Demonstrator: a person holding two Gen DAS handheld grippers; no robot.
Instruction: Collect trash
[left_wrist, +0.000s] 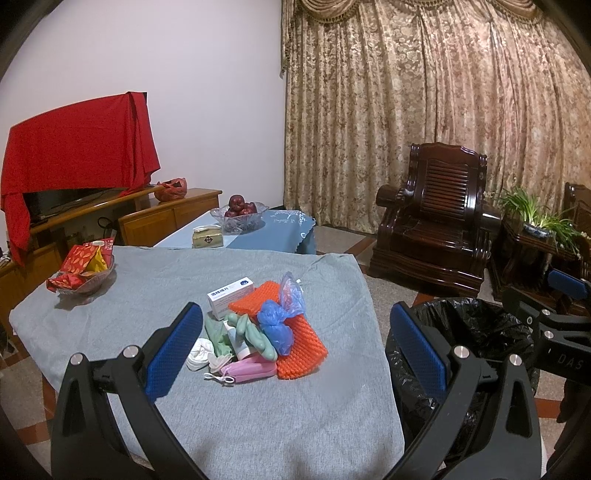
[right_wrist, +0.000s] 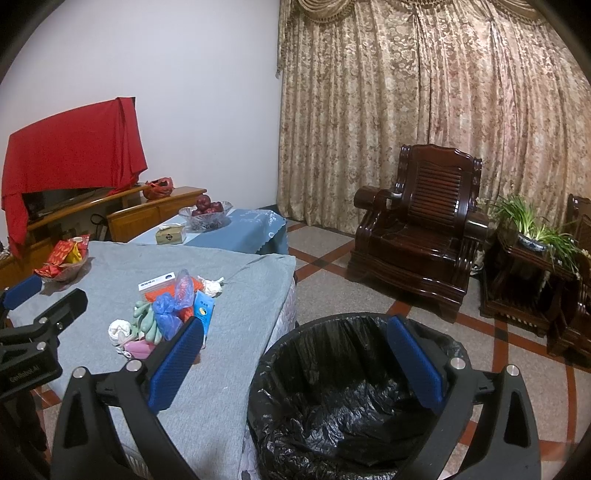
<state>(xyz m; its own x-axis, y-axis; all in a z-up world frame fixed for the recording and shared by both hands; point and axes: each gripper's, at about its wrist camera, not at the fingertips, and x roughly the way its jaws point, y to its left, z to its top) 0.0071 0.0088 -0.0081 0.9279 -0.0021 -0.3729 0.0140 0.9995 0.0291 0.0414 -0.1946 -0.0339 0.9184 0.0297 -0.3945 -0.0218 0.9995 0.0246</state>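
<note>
A heap of trash lies on the grey-clothed table (left_wrist: 110, 306): an orange ribbed mat (left_wrist: 303, 347), a blue plastic bag (left_wrist: 275, 325), green gloves (left_wrist: 251, 332), a pink mask (left_wrist: 247, 371), white crumpled paper (left_wrist: 199, 352) and a white box (left_wrist: 231, 295). The heap also shows in the right wrist view (right_wrist: 166, 314). My left gripper (left_wrist: 295, 350) is open and empty, above the table just short of the heap. My right gripper (right_wrist: 295, 362) is open and empty over the black-lined bin (right_wrist: 332, 406), which stands on the floor right of the table (left_wrist: 480, 325).
A glass dish of red packets (left_wrist: 83, 273) sits at the table's far left. Behind are a blue-clothed low table with a bowl of apples (left_wrist: 240, 212) and a tissue box (left_wrist: 207, 236). A dark wooden armchair (left_wrist: 432, 221) and a plant stand (left_wrist: 535, 236) are at right.
</note>
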